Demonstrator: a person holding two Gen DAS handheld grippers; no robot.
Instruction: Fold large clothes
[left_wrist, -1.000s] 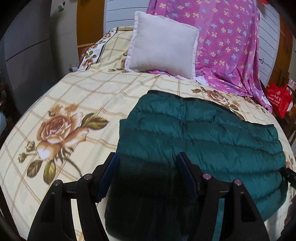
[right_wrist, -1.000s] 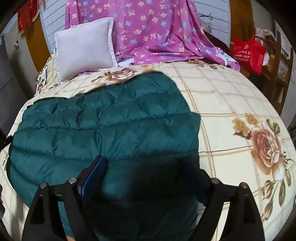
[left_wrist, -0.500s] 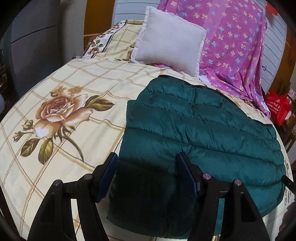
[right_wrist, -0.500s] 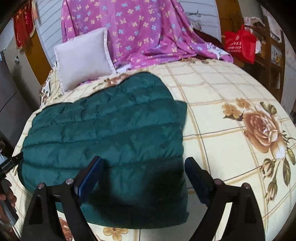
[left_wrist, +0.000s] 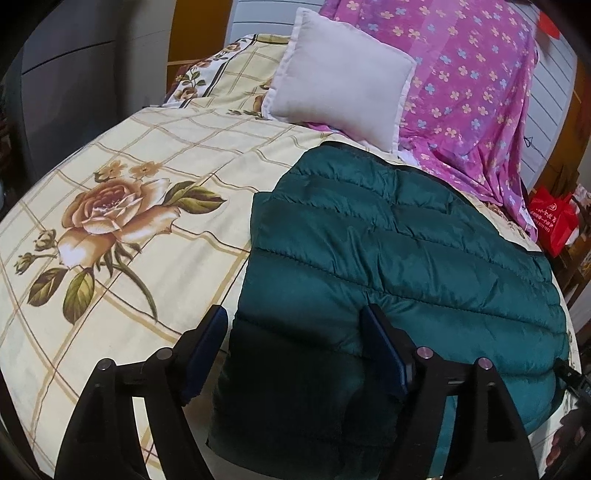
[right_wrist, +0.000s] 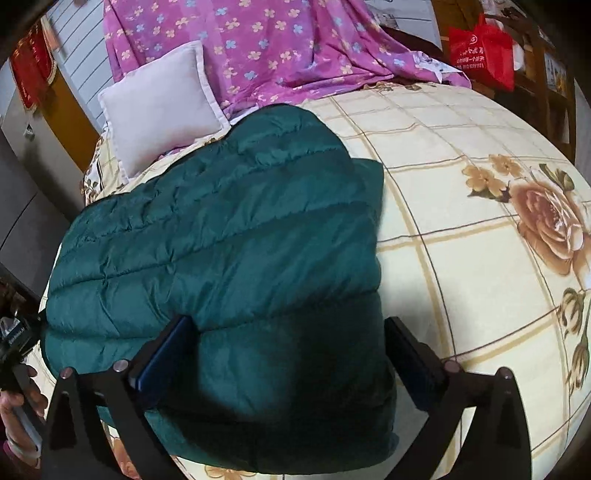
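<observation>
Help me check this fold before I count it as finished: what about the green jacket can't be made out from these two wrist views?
- Green jacket near hem: left wrist view, in dark shadow behind the left claw.
- Its sleeves and front: tucked out of sight in both views.
- Far collar end: right wrist view, too distorted to read beside the pillow.
- Jacket's lower left corner: right wrist view, covered by the right claw.

White pillow against pink flowered sheet, rose-print bedspread, red bag at bedside.
</observation>
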